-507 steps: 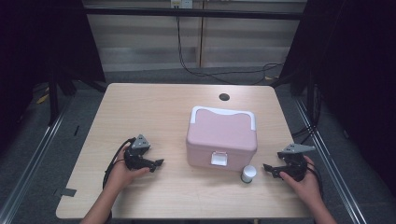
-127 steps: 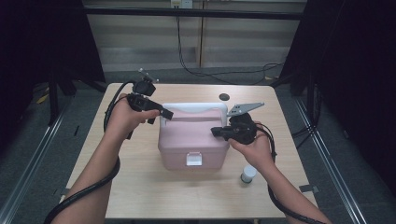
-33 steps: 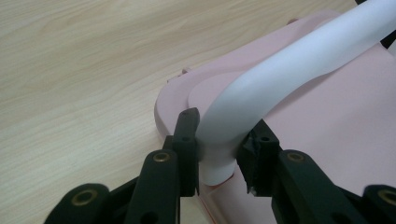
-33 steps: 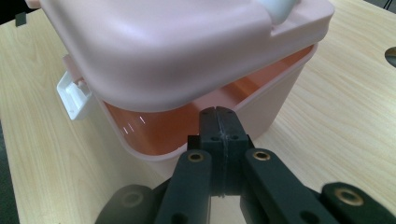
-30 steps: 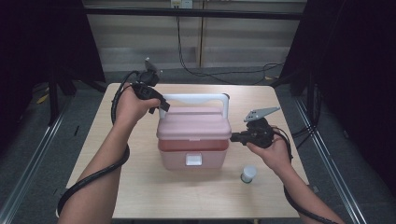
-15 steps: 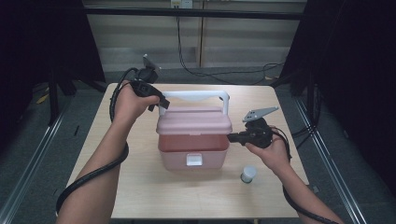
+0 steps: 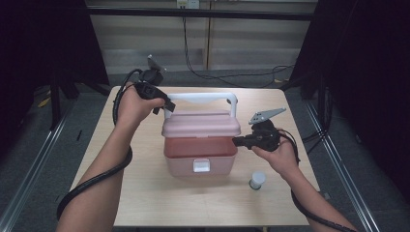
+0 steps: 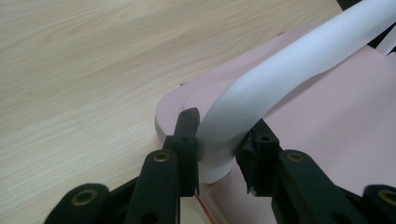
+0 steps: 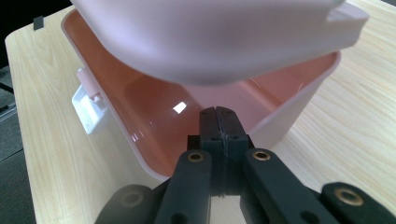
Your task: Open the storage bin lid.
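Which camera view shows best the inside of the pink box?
The right gripper view: it looks under the raised lid into the pink box, whose inside looks bare. The high view shows just a strip of the inside. The left gripper view shows the lid's top and the white handle.

In your left gripper view, the white handle [image 8: 299, 79] runs off the upper right of the frame. In your right gripper view, the raised lid [image 9: 219, 32] is cut by the top edge. At lower right of the high view, the small capped jar [image 7: 257, 180] is too small to identify.
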`<control>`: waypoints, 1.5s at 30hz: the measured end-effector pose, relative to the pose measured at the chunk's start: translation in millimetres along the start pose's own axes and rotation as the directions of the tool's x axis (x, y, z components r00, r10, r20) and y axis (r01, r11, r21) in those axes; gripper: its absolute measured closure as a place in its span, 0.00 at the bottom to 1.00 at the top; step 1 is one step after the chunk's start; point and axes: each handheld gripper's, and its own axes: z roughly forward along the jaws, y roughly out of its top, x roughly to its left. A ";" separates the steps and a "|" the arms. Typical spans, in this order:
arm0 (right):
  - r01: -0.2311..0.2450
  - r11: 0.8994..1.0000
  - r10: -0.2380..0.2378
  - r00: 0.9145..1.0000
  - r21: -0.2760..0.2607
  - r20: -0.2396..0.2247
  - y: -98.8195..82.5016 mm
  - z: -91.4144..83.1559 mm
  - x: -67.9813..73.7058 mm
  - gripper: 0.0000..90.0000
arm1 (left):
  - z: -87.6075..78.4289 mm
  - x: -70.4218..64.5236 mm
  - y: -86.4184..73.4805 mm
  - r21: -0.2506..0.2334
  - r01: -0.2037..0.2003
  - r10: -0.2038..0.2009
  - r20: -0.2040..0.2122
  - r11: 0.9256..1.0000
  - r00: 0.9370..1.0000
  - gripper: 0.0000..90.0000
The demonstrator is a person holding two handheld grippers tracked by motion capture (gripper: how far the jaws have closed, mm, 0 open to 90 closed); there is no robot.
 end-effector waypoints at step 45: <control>0.017 0.999 -0.017 1.000 -0.050 -0.010 15.5 -2.3 8.8 1.00 | -17.2 14.4 -29.7 -0.103 -0.056 0.047 -0.095 0.993 0.994 0.47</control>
